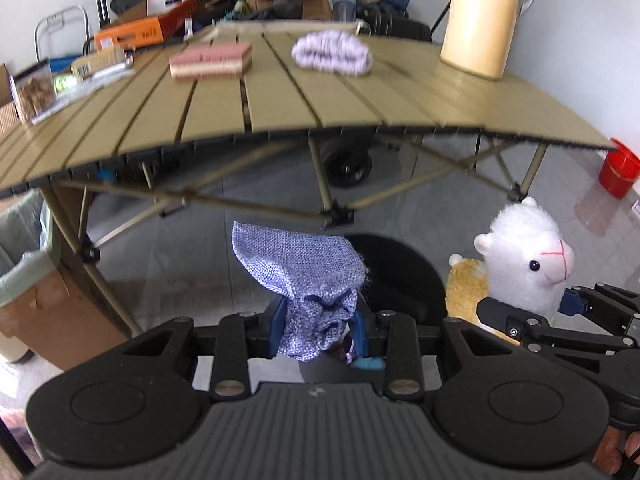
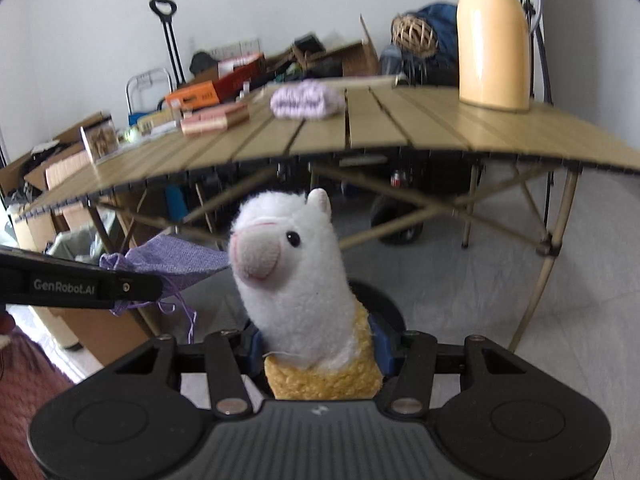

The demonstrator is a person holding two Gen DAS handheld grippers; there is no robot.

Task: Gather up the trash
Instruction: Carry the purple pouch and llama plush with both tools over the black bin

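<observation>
Left wrist view: left gripper (image 1: pixel 318 330) jaws clenched on a lilac pouch (image 1: pixel 304 280), bunched neck pinched between them, body sticking up past the tips. Right gripper (image 1: pixel 532 314) sits just to the right, w/ a plush alpaca (image 1: pixel 524 264) in it; right wrist view confirms the right gripper (image 2: pixel 320 346) jaws grasping the alpaca (image 2: pixel 298 280) by its yellow body, head above the tips, pouch (image 2: pixel 176 266) beside to the left. A dark round thing (image 1: pixel 400 276) lies just beyond and below both jaws, prob. a bin, can't tell. So two items are picked up, neither dropped yet. Left, ahead and above the jaws on the counter (image 1: pixel 360 104): purple cloth (image 1: pixel 332 53), pink box (image 1: pixel 210 60), flask (image 1: pixel 480 16), misc. clutter far left. Which count as trash: unclear.
</observation>
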